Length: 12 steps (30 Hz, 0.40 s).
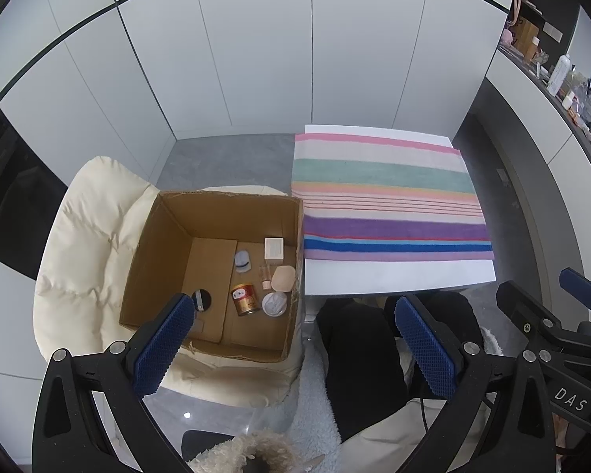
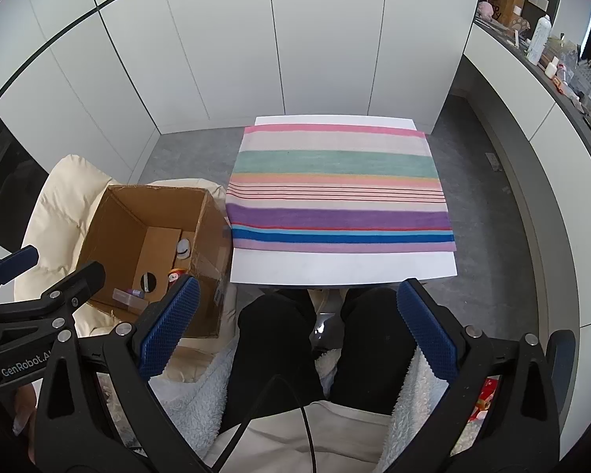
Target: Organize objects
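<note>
An open cardboard box (image 1: pixel 165 244) (image 2: pixel 114 216) sits on a cream cushioned chair (image 1: pixel 86 236), left of a white table (image 1: pixel 394 272) (image 2: pixel 335 268) covered by a striped cloth (image 1: pixel 386 197) (image 2: pixel 339 189). Inside the box lie a red tin (image 1: pixel 245 298), a round white jar (image 1: pixel 274 303), a beige compact (image 1: pixel 283 279), a small white box (image 1: pixel 274 248), a grey-white round item (image 1: pixel 242 261) and small tubes (image 1: pixel 264 278). My left gripper (image 1: pixel 291 347) is open and empty, above the box's near edge. My right gripper (image 2: pixel 295 335) is open and empty, over the person's lap.
The person's black-trousered legs (image 2: pixel 327 335) and a white fleece (image 2: pixel 201 390) lie under the grippers. White cabinet panels (image 1: pixel 256 59) form the back wall. A cluttered counter (image 2: pixel 563 63) runs along the right. The floor (image 1: pixel 224 157) is grey.
</note>
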Motion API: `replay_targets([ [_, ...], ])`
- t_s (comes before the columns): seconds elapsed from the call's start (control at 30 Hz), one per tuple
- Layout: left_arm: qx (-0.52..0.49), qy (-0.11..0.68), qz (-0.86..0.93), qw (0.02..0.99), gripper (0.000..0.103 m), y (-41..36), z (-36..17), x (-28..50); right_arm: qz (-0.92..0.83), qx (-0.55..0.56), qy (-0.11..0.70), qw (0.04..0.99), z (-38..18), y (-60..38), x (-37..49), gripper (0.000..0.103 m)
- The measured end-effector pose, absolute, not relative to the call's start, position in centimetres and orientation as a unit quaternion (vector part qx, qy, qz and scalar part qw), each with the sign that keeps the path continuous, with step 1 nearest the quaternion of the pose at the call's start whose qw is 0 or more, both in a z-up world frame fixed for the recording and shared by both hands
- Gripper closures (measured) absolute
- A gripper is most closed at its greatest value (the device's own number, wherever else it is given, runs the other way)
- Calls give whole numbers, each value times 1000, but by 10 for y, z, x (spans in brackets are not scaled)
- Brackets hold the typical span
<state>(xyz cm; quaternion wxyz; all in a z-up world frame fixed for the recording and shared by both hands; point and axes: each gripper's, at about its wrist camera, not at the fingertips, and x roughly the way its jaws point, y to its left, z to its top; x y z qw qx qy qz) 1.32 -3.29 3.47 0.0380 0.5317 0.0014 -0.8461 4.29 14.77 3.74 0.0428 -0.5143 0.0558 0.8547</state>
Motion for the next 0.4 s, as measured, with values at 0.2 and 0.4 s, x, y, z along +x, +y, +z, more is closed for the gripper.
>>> replay_targets([
  [0.2,532,3,-846,38,0,-32,34,13,856,-513,53,43,38,149,43,1],
  [0.4,532,1,-845,43,0,-29,33,13,855,-515,52,39,38,149,43,1],
])
